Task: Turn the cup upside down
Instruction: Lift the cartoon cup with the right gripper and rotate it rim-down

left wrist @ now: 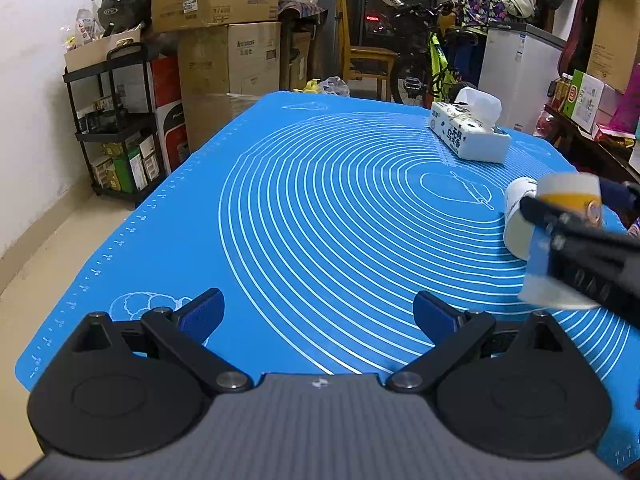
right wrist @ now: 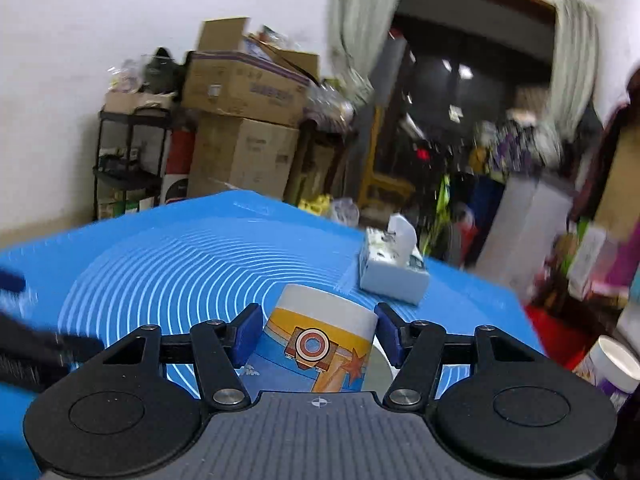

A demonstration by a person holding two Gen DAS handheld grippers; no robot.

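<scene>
The cup (right wrist: 320, 340) is a white mug with a yellow and blue cartoon print. My right gripper (right wrist: 318, 334) is shut on its sides and holds it above the blue mat (right wrist: 160, 260). In the left wrist view the cup (left wrist: 560, 204) appears blurred at the right edge, tilted, clamped by the right gripper (left wrist: 560, 232) above the mat (left wrist: 320, 200). My left gripper (left wrist: 318, 314) is open and empty, low over the near part of the mat, well left of the cup.
A tissue pack (left wrist: 468, 130) lies at the mat's far right, also in the right wrist view (right wrist: 394, 268). Cardboard boxes (left wrist: 224, 24), a black shelf cart (left wrist: 116, 120) and a bicycle (left wrist: 424, 64) stand beyond the table. A white paper cup (right wrist: 616, 364) sits off the table's right.
</scene>
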